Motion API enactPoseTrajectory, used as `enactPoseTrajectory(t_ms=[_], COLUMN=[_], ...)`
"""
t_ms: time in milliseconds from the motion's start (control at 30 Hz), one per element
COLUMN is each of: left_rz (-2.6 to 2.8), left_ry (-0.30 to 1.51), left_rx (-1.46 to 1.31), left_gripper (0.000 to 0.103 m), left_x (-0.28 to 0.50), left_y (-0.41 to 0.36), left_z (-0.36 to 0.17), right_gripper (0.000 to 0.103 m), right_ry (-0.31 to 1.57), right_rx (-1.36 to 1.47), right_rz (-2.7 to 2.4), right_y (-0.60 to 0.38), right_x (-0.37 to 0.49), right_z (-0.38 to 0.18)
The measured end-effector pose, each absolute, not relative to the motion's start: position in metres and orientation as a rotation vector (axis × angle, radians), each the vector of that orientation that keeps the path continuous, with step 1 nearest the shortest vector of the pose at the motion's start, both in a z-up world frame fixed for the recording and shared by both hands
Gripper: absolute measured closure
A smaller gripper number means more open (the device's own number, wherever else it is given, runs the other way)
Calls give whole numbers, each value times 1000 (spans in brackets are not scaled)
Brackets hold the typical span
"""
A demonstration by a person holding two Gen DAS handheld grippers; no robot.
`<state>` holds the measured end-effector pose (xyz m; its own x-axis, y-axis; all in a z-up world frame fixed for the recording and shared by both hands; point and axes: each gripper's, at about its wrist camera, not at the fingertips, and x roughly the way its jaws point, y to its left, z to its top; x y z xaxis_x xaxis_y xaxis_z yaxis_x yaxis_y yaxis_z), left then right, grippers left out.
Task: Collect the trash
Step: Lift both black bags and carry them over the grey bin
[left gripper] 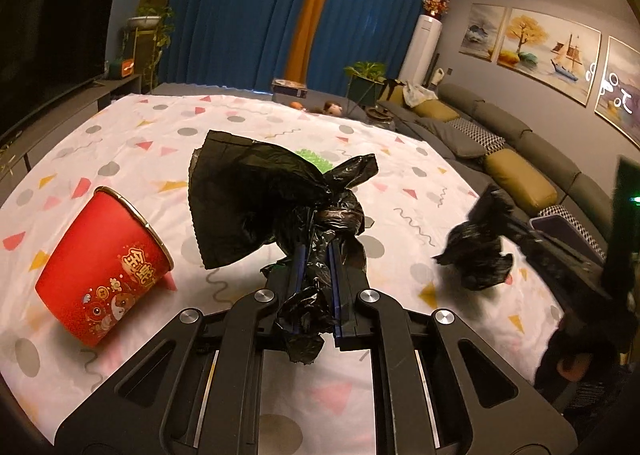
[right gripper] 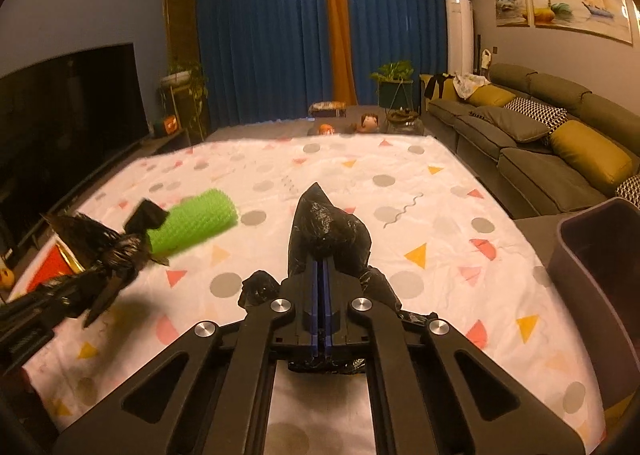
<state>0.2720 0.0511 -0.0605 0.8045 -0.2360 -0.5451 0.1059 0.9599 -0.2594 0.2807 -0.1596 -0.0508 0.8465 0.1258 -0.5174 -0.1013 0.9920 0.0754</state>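
Black bin bag [left gripper: 248, 195], centre frame above the patterned sheet [left gripper: 240, 123]: thin, limp, slippery film, nearly weightless. My left gripper [left gripper: 316, 251] pinches its bunched neck; right gripper [right gripper: 322, 259] is clamped on another black wad [right gripper: 328, 231]. Best hold: gathered folds.

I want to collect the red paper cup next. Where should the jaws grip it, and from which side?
Probably grip the red paper cup at its gold rim, one jaw inside the mouth and one outside. It lies tilted on its side on the patterned sheet, mouth raised toward the far right, so come from that open end.
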Motion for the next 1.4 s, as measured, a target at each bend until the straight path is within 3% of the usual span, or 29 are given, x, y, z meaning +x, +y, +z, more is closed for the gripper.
enactPoseTrajectory(t_ms=[733, 1400], left_rz=[-196, -387], left_ry=[557, 492], left_rx=[-193, -95], left_gripper=[93, 93], left_x=[235, 194], left_y=[24, -93], left_z=[-39, 7], right_gripper=[101, 101], right_ry=[402, 323], right_rx=[10, 28], right_rz=[124, 10], right_y=[-191, -278], right_x=[186, 141], right_z=[-1, 18])
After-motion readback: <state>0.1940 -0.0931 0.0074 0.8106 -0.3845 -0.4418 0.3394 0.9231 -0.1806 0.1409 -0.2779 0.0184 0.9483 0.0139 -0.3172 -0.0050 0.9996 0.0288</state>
